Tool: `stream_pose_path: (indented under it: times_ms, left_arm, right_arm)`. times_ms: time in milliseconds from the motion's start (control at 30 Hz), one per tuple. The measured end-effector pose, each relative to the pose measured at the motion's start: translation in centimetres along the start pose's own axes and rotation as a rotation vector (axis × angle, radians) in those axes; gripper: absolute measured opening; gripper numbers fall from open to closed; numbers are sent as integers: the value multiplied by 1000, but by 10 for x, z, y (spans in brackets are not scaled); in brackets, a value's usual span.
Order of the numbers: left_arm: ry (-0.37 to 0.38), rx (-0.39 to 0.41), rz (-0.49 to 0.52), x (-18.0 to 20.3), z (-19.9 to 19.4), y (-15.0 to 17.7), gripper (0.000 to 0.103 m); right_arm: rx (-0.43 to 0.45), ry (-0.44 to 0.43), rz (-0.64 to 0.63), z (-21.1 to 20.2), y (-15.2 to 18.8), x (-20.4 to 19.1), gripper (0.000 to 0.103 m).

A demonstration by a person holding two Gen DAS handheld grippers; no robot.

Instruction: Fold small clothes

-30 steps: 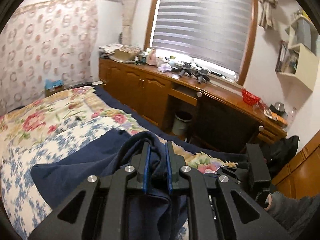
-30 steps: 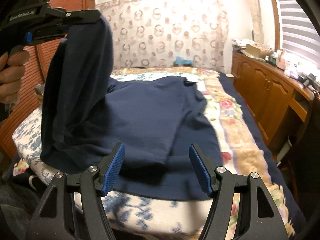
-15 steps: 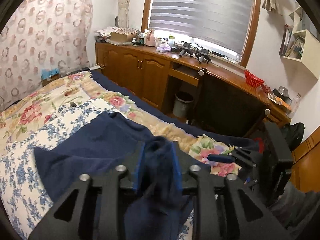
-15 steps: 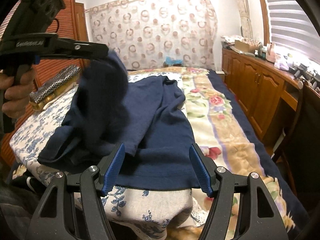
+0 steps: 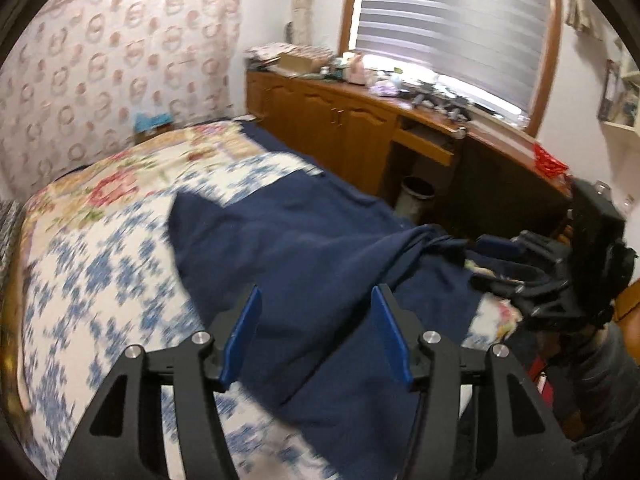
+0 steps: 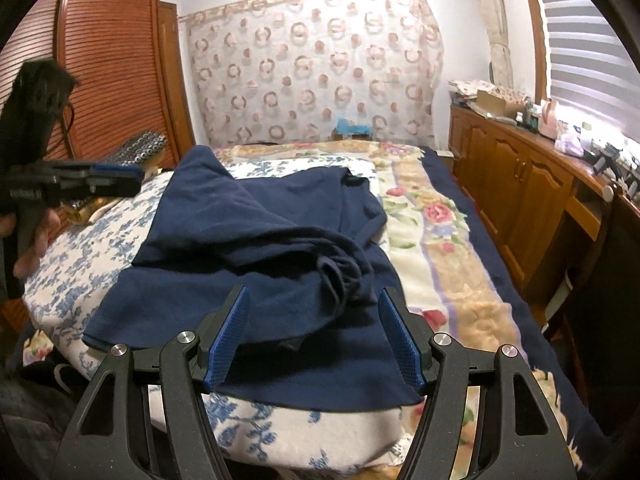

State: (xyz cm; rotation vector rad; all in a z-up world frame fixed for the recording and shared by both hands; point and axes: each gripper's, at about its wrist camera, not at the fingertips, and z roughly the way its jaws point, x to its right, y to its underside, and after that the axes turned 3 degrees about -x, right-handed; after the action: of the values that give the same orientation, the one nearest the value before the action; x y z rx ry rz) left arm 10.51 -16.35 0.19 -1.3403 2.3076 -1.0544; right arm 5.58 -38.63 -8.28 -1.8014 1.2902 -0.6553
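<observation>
Across the middle of both frames we see a bed (image 6: 452, 264) covered with a floral blanket and a blue-and-white patterned quilt (image 5: 100, 272); a patterned curtain (image 6: 316, 68) hangs behind it, and a wooden cabinet run (image 6: 520, 184) with a blinded window fills the right side.

We find the navy garment (image 6: 248, 248) lying on the quilt at the centre of the right wrist view, one side folded over itself and bunched into a rumpled ridge toward the lower centre.

Our left gripper (image 5: 316, 336) sits at the bottom of its own view with its jaws about half apart; they have just been opening, and the blue pads (image 5: 242, 332) press on nothing, the cloth lying on the bed beyond them. In the right wrist view it appears at the left edge, off the garment, held by a hand (image 6: 30, 236).

Our right gripper (image 6: 312, 336) stands wide open at the bottom centre of its view, its ribbed blue pads (image 6: 226, 340) either side of the garment's near hem without gripping it.
</observation>
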Motion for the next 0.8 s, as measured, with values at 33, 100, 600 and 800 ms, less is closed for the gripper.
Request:
stream_pose_path:
  times_ms: [33,100,600,800]
  left_arm:
    - [-15,-5,-18,-7,-1,6,56]
    - [-32,-7,-35,-16,-2,13,56]
    - [-107,26,-114,-57,-30,56,57]
    - [-127,40,-145,-68,-38,66,57]
  right_arm:
    - [-3,-2,-8,2,-2,-4,68]
    - [-5,-5,-22,5,-5,-9,68]
    - [-57,-57,-139,35,-33,-63,68]
    - [-74,-76,-199,45,-44,-84,68]
